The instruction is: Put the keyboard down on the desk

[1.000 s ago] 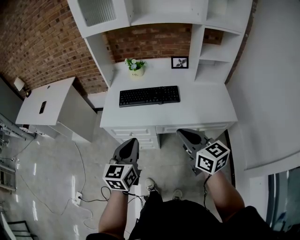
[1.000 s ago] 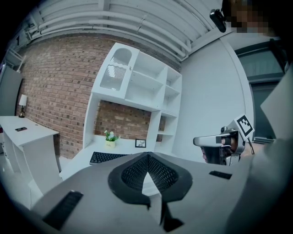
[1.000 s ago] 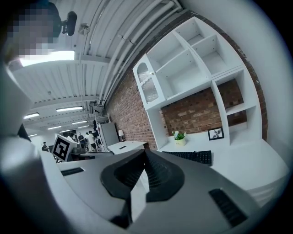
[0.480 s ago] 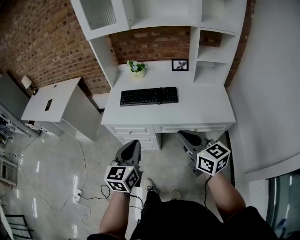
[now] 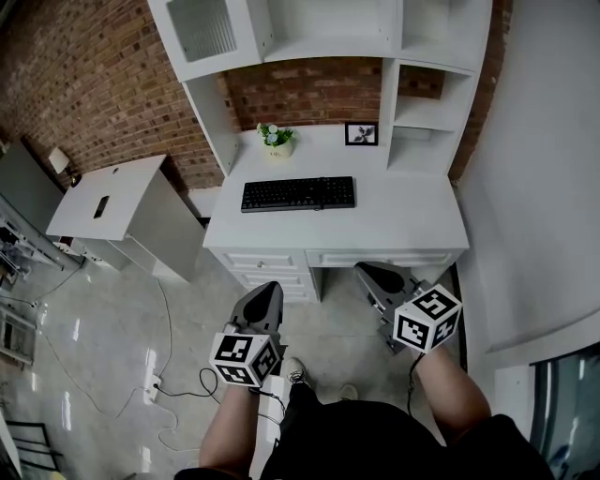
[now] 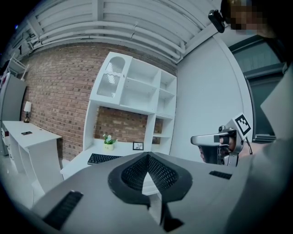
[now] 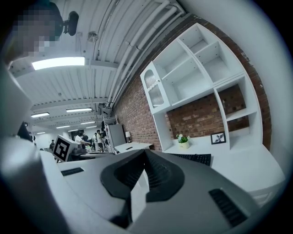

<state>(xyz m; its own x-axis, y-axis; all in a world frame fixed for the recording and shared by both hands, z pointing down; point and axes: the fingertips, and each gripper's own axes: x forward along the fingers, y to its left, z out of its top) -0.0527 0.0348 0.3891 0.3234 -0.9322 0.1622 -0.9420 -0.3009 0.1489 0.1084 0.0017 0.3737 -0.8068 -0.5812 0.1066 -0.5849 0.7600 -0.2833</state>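
Note:
The black keyboard (image 5: 298, 194) lies flat on the white desk (image 5: 394, 225), left of its middle; it also shows small in the left gripper view as the keyboard (image 6: 103, 158) and in the right gripper view as the keyboard (image 7: 194, 158). My left gripper (image 5: 264, 295) is shut and empty, held over the floor well short of the desk's front edge. My right gripper (image 5: 375, 275) is shut too, with nothing in it, just in front of the drawers. Both point toward the desk.
A small potted plant (image 5: 275, 138) and a framed picture (image 5: 361, 134) stand at the back of the desk under the white shelves (image 5: 309, 28). A second white table (image 5: 103, 202) stands to the left. Cables (image 5: 169, 394) lie on the floor. A white wall (image 5: 544, 187) runs along the right.
The view has shifted slightly, so the desk sits a little lower and more to the right in the head view. Both grippers stay shut in nearly the same place.

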